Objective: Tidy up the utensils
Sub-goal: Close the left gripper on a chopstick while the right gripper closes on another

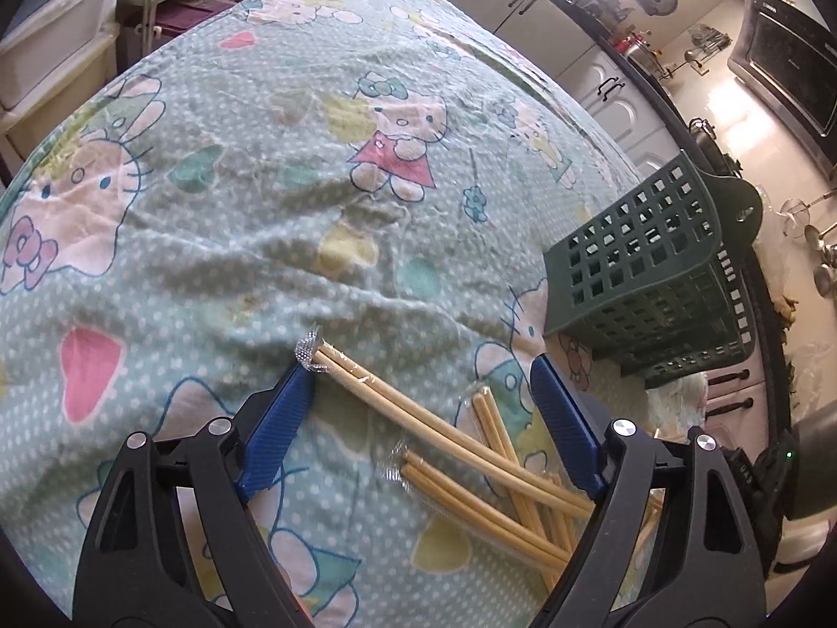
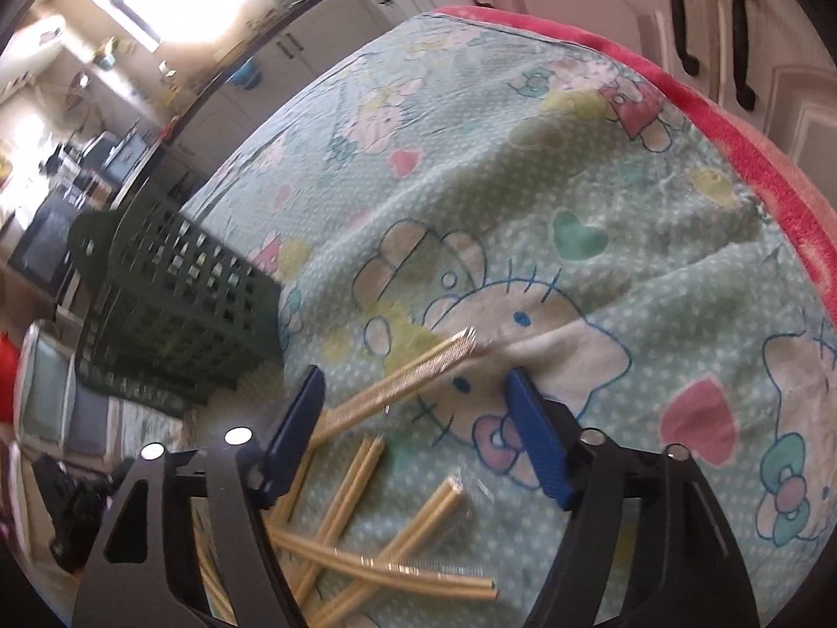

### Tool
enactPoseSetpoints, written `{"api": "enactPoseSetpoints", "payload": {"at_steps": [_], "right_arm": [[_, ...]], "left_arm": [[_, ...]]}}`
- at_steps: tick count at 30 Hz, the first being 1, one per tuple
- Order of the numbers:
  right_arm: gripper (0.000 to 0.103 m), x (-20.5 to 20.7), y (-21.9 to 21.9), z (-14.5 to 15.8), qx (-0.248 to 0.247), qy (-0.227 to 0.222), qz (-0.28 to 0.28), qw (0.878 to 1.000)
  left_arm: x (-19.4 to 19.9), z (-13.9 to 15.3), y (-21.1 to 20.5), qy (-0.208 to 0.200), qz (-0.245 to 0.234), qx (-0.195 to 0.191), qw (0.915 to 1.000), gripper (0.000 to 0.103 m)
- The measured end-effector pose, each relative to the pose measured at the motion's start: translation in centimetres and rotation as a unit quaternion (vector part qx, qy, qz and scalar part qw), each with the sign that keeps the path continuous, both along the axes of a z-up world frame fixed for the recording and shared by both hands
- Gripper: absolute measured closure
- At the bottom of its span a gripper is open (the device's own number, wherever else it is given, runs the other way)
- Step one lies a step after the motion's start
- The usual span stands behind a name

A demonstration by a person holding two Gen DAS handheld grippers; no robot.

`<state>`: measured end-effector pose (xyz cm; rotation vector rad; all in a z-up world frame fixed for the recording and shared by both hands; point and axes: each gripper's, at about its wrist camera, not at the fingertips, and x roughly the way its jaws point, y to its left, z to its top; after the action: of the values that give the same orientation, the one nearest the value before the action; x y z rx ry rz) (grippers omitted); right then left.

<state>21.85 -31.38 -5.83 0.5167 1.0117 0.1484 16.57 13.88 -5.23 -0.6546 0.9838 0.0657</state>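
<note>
Bamboo-coloured chopsticks, wrapped in pairs in clear plastic, lie crossed in a loose heap on a green cartoon-print cloth that covers the table. In the left wrist view the heap sits in the lower middle and lower right of the frame, and the left gripper stands over it with its blue fingers spread apart, nothing pressed between them. One long pair runs slantwise across the gap, and its wrapped tip lies right at the tip of the left-hand finger. A dark green plastic basket with a grid wall stands on the cloth at the right of this frame, near the heap but apart from it.

In the right wrist view the basket is at the left, and the chopsticks fill the lower middle. The right gripper hangs above them, jaws open and empty, one pair passing just beside its left-hand finger. A red blanket edge shows under the cloth at the upper right
</note>
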Motion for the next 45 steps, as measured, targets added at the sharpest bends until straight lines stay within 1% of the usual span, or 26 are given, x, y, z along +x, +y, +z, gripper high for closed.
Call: {"api": "enactPoseSetpoints", "payload": {"at_steps": [2,3,5,7,9,10,12,14,15,16,18,20,23,26,29,32,35,38,39,40,41,42,45], "right_arm": [[0.049,0.5,-0.4,0.0,0.004,0.003,-0.013,1.000],[0.053,0.7,-0.5,0.0,0.003,0.003,-0.016,1.000],[0.069,1.2,-0.7,-0.2,0.000,0.005,-0.021,1.000],[0.077,1.5,-1.0,-0.5,-0.001,0.009,-0.028,1.000],[0.083,1.6,-1.0,-0.5,-0.003,0.005,-0.029,1.000],[0.088,1.7,-1.1,-0.4,-0.003,0.002,-0.028,1.000],[0.090,1.8,-1.2,-0.3,0.002,-0.003,-0.025,1.000],[0.091,2.0,-1.3,-0.2,0.007,-0.011,-0.021,1.000],[0.092,2.0,-1.4,0.0,0.013,-0.016,-0.020,1.000],[0.092,2.0,-1.5,0.1,0.017,-0.020,-0.018,0.999],[0.092,2.2,-1.5,0.4,0.024,-0.026,-0.017,0.999],[0.093,2.2,-1.8,0.9,0.033,-0.035,-0.013,0.999],[0.093,2.2,-1.9,1.8,0.039,-0.048,-0.009,0.998],[0.094,2.1,-1.9,3.0,0.040,-0.065,-0.004,0.997],[0.094,1.9,-1.6,4.1,0.035,-0.082,0.002,0.996],[0.095,1.7,-1.4,4.7,0.035,-0.091,0.005,0.995],[0.095,1.8,-1.4,5.0,0.038,-0.096,0.007,0.995],[0.095,1.6,-1.4,5.2,0.037,-0.100,0.007,0.994],[0.095,1.5,-1.4,5.4,0.037,-0.102,0.008,0.994],[0.095,1.3,-1.5,5.5,0.037,-0.104,0.008,0.994],[0.095,1.2,-1.5,5.8,0.040,-0.107,0.009,0.993],[0.095,1.1,-1.4,6.0,0.041,-0.110,0.011,0.993],[0.095,0.7,-0.9,7.1,0.041,-0.127,0.022,0.991]], "left_arm": [[0.2,-0.1,0.1,0.000,0.006,0.005,1.0000,0.031],[0.4,-0.1,0.2,-0.001,0.009,0.007,0.9999,0.032],[0.6,-0.1,0.3,0.000,0.013,0.017,0.9998,0.036],[0.8,0.0,0.3,0.003,0.017,0.028,0.9994,0.041],[0.9,0.0,0.4,0.006,0.021,0.039,0.9990,0.050],[1.0,0.0,0.5,0.008,0.024,0.045,0.9987,0.052],[1.2,0.1,0.6,0.010,0.026,0.061,0.9978,0.063],[1.6,-0.1,1.1,0.014,0.033,0.073,0.9967,0.080],[1.7,-0.2,1.4,0.013,0.036,0.071,0.9968,0.084],[1.8,-0.3,1.8,0.012,0.038,0.067,0.9970,0.086],[2.1,-0.4,2.1,0.014,0.039,0.070,0.9967,0.092],[2.3,-0.4,2.3,0.015,0.041,0.071,0.9965,0.097],[2.2,-0.3,2.4,0.014,0.041,0.070,0.9967,0.100],[2.0,-0.1,2.3,0.009,0.035,0.058,0.9977,0.101],[1.2,0.3,2.5,-0.005,0.027,0.033,0.9991,0.103],[0.2,0.9,2.4,-0.026,0.018,0.024,0.9992,0.103],[-0.6,1.3,2.6,-0.036,0.017,0.016,0.9991,0.103],[-1.2,1.4,2.6,-0.033,0.006,0.018,0.9993,0.102],[-1.4,1.3,2.6,-0.024,0.007,0.016,0.9995,0.089],[-1.5,1.0,2.6,-0.020,0.004,0.011,0.9997,0.081],[-1.6,0.8,2.5,-0.012,0.001,0.009,0.9999,0.067],[-1.8,0.5,2.5,-0.006,0.003,0.011,0.9999,0.066],[-1.9,0.2,2.4,-0.004,0.003,0.014,0.9999,0.066]]}}
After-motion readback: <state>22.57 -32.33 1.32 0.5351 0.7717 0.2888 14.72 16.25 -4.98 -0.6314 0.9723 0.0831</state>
